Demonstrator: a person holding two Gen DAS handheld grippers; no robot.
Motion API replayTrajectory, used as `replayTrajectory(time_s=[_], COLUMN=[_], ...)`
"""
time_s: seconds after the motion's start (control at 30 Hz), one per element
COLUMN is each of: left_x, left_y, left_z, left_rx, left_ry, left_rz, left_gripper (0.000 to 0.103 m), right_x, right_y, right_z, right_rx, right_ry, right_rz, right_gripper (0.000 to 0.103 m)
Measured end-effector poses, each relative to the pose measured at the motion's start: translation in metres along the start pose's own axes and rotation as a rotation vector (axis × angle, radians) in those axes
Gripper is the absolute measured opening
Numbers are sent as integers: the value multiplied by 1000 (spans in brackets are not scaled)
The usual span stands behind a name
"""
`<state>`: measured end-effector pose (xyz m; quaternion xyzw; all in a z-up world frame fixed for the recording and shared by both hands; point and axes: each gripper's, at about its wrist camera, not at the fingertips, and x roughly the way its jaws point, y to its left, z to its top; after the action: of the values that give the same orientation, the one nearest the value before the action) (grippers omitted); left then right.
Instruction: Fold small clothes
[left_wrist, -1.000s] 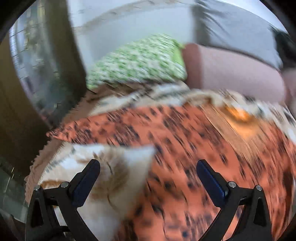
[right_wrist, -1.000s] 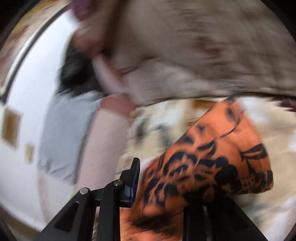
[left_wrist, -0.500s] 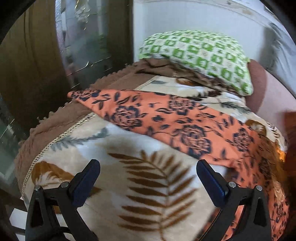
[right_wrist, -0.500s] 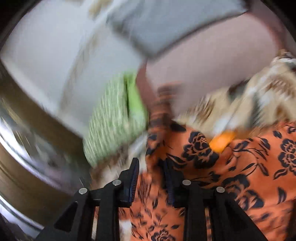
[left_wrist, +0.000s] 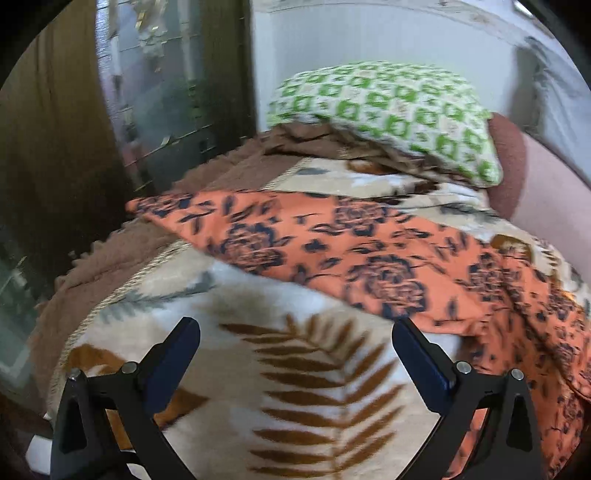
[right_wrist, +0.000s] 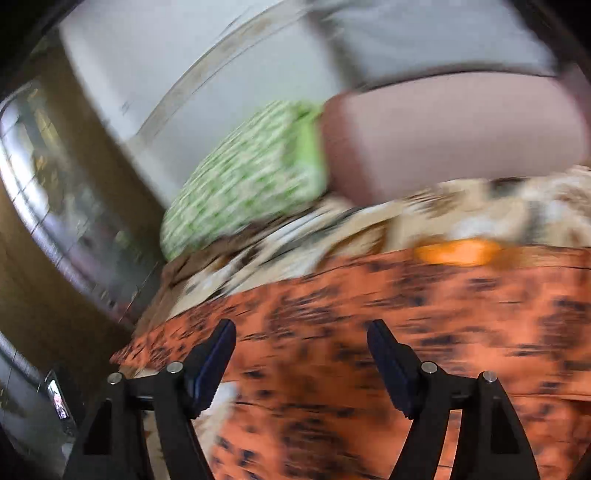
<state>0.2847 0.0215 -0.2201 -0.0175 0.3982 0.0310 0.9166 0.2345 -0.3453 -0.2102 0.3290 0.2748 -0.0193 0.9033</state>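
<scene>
An orange garment with dark flower print (left_wrist: 332, 243) lies spread across a cream blanket with brown fern leaves (left_wrist: 295, 387) on a bed. My left gripper (left_wrist: 295, 332) is open and empty, above the blanket just in front of the garment's near edge. In the right wrist view, which is blurred, the same garment (right_wrist: 406, 314) fills the lower half. My right gripper (right_wrist: 301, 332) is open and empty just over it.
A green-and-white patterned pillow (left_wrist: 388, 110) and a pink bolster (left_wrist: 535, 184) lie at the head of the bed by a white wall. A dark wooden cabinet with glass (left_wrist: 147, 92) stands at the left. The blanket's brown fringe (left_wrist: 110, 266) marks the bed's left edge.
My right gripper has let go of the garment and opened; the garment now lies flat. My left gripper stayed open and drew back from over the garment to the blanket.
</scene>
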Motion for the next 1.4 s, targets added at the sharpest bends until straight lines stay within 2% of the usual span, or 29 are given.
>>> replayTrajectory(time_s=[0.07, 0.13, 0.27, 0.33, 0.4, 0.5, 0.53, 0.63, 0.67, 0.7, 0.77, 0.83, 0.87, 0.9, 0.97, 1.2, 1.33, 1.37, 1.4], left_x=[-3, -7, -14, -16, -13, -2, 3, 16, 22, 30, 46, 66, 76, 86, 100, 109, 109, 111, 113], left_y=[-11, -29, -58, -69, -82, -103, -113, -142, -152, -164, -178, -193, -201, -208, -212, -215, -217, -219, -222], left_z=[0, -2, -7, -8, -5, 10, 19, 41, 48, 55, 60, 61, 59, 55, 47, 39, 46, 47, 46], left_rx=[25, 70, 132, 141, 151, 135, 133, 181, 185, 176, 156, 126, 128, 129, 76, -10, -52, -46, -37], left_ry=[-11, -32, -42, -52, -27, 47, 83, 106, 121, 140, 209, 282, 321, 368, 441, 460, 433, 434, 440], left_rz=[-53, -118, -219, -258, -279, -308, -303, -271, -262, -288, -335, -351, -351, -349, -362, -400, -427, -421, -406], left_gripper=[103, 103, 103, 103, 103, 103, 103, 103, 98, 87, 81, 67, 53, 47, 46, 46, 46, 43, 34], right_x=[-26, -47, -79, -85, -83, -71, -69, -50, -46, -45, -44, -47, -48, -48, -48, -43, -43, -42, -42], right_y=[-46, -89, -157, -179, -191, -202, -202, -201, -203, -204, -204, -207, -208, -209, -211, -214, -218, -219, -220], right_z=[-1, -10, -30, -36, -38, -41, -42, -46, -47, -46, -45, -45, -44, -44, -43, -44, -45, -46, -46], right_rx=[61, 125, 291, 355, 409, 472, 480, 544, 558, 555, 527, 518, 522, 523, 522, 537, 537, 542, 544], right_ry=[4, 13, 20, 20, 14, 34, 39, 99, 110, 116, 121, 114, 113, 112, 112, 122, 118, 115, 114], right_rz=[-52, -66, 33, 90, 170, 291, 313, 365, 384, 371, 320, 312, 324, 331, 328, 339, 324, 321, 318], right_gripper=[77, 77, 77, 77, 77, 77, 77, 77, 77, 77, 77, 77, 77, 77, 77, 77, 77, 77, 77])
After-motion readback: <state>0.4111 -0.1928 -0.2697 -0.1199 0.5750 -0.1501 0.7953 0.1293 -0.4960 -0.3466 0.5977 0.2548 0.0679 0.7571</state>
